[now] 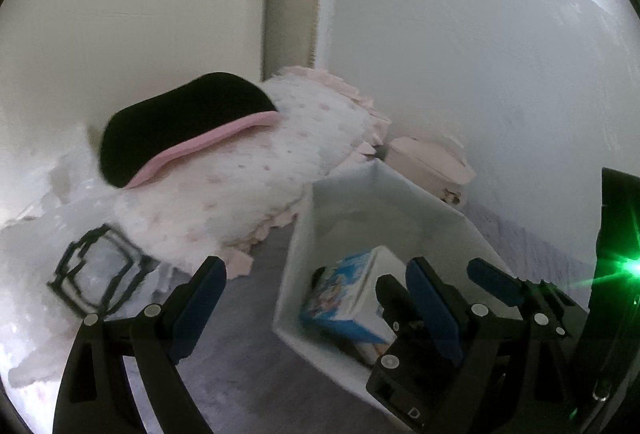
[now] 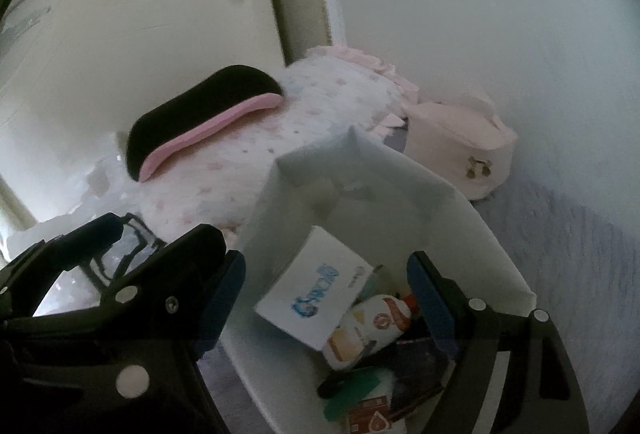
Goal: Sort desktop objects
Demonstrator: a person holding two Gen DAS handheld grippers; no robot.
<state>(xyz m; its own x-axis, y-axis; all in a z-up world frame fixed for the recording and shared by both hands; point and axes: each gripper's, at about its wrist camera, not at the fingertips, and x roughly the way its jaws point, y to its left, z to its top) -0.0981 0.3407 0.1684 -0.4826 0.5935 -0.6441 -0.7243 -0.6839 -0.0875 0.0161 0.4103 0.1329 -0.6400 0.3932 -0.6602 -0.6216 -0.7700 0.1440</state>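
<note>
Currently our right gripper (image 2: 326, 300) hangs over the white bin (image 2: 472, 218), jaws spread wide, nothing between the pads. Inside the bin lie a white box with blue lettering (image 2: 310, 298), a pouch with an orange cap (image 2: 372, 330) and darker items. Our left gripper (image 1: 316, 298) is open and empty too, beside the bin's left wall, over the grey surface (image 1: 248, 386).

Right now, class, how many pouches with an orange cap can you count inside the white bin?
1: the pouch lies in the white bin, leaning against the white box with blue lettering. Others may be hidden beneath the clutter or behind the fingers.
</note>
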